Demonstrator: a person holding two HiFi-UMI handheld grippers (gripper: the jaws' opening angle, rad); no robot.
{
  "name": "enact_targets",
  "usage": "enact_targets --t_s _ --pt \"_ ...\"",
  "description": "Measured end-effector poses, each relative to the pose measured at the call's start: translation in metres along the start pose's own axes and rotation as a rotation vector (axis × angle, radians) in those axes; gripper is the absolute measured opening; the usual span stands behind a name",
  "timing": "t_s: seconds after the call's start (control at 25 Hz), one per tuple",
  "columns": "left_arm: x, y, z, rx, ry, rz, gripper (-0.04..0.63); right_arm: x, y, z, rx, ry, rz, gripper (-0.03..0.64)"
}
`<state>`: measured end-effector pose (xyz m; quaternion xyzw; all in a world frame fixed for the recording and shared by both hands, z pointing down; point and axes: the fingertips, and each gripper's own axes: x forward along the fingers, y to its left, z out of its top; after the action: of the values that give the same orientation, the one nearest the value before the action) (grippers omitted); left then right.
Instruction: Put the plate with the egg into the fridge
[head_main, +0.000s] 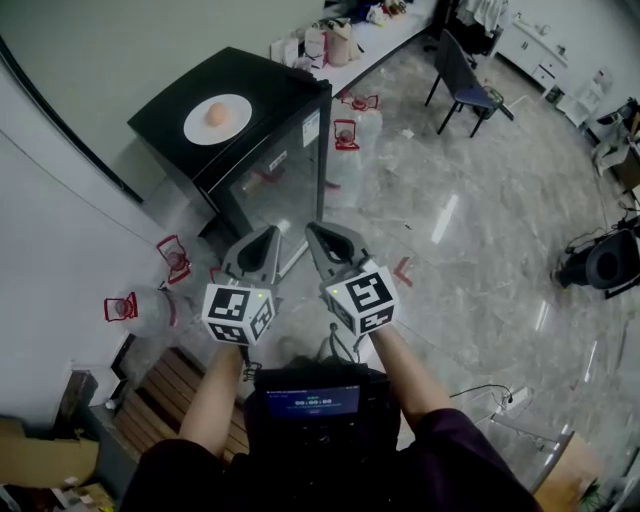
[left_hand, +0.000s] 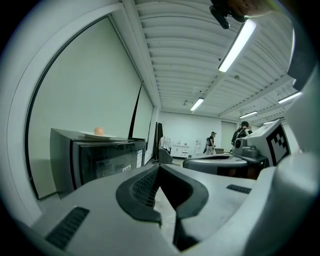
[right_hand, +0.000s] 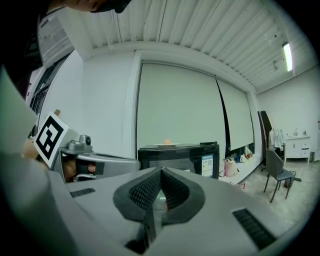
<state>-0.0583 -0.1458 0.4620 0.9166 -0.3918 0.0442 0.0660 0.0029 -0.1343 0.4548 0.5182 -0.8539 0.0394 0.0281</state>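
Note:
A white plate (head_main: 217, 119) with a brown egg (head_main: 215, 115) rests on top of a low black fridge (head_main: 290, 95) whose glass door (head_main: 270, 190) is closed. My left gripper (head_main: 270, 235) and right gripper (head_main: 313, 232) are held side by side in front of the fridge, well short of it, both shut and empty. In the left gripper view the left gripper (left_hand: 160, 169) points past the fridge (left_hand: 100, 160), with the egg (left_hand: 99, 131) up at the left. From the right gripper (right_hand: 161, 172), the fridge (right_hand: 180, 157) and egg (right_hand: 166, 142) lie straight ahead.
Water jugs with red handles stand right of the fridge (head_main: 345, 135) and by the wall at the left (head_main: 135, 305). A wooden pallet (head_main: 170, 395) lies near my feet. A dark chair (head_main: 465, 85) and a cluttered counter (head_main: 340, 45) are farther back. People (left_hand: 211, 142) stand far off.

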Motion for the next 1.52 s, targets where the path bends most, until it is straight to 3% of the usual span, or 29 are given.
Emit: enact_targets --t_s 0.44,0.64,0.84,1.08,1.28,1.52 --pt "-0.014 0.002 -0.020 -0.017 0.041 0.059 0.009 -0.003 0.009 -0.024 0.015 0.032 0.012 0.009" --pt "-0.033 0.042 -0.036 -0.013 0.054 0.084 0.009 0.022 0.034 -0.050 0.036 0.068 -0.024 0.009" --pt "-0.056 0.109 -0.057 -0.014 0.079 0.084 0.009 0.071 0.068 -0.083 0.087 0.106 -0.110 0.011" --pt "-0.058 0.168 -0.082 0.030 0.120 -0.054 0.009 0.143 0.108 -0.127 0.070 0.206 -0.251 0.065" --pt "-0.052 0.192 -0.100 0.057 0.146 -0.181 0.009 0.179 0.115 -0.153 0.024 0.247 -0.418 0.077" --pt "-0.047 0.209 -0.115 0.030 0.166 -0.239 0.009 0.197 0.098 -0.172 0.060 0.287 -0.584 0.078"
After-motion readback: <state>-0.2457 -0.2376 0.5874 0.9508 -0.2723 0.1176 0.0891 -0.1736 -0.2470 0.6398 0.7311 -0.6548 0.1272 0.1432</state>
